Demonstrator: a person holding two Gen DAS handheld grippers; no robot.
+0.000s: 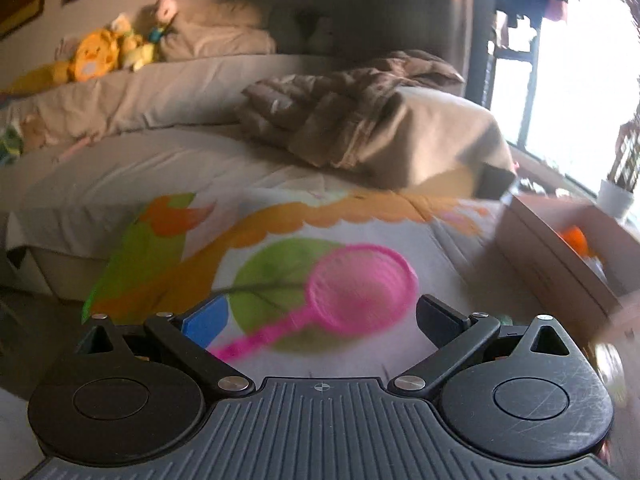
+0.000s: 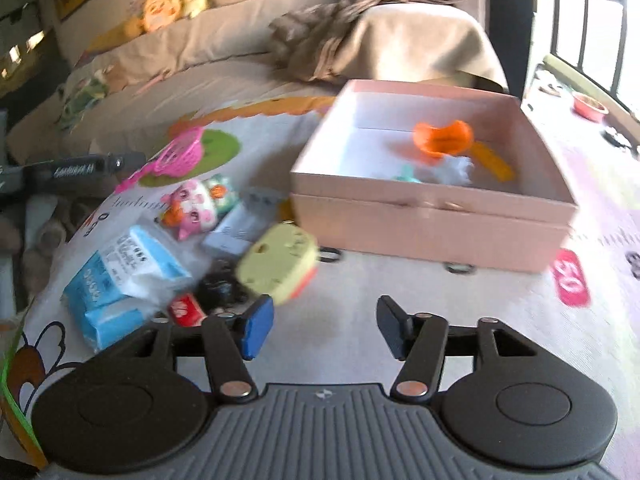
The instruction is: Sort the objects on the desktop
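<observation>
While toys crowd left, bare mat (image 2: 360, 280) fronts pink box (image 2: 432, 216).

Your pink box (image 2: 432, 216) sits open on the mat, an orange scoop (image 2: 442, 138) inside; the pink sieve (image 2: 180, 156), tissue packs (image 2: 124, 272) and yellow toy (image 2: 278, 262) lie left of it.

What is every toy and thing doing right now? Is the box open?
Pink box: open, no lid on.
Orange scoop: lying inside the box.
Pink sieve: lying on the mat, not held.
Yellow toy: on the mat, outside the box.
Left hand-held gripper: open, empty.
Right hand-held gripper: open, empty.
</observation>
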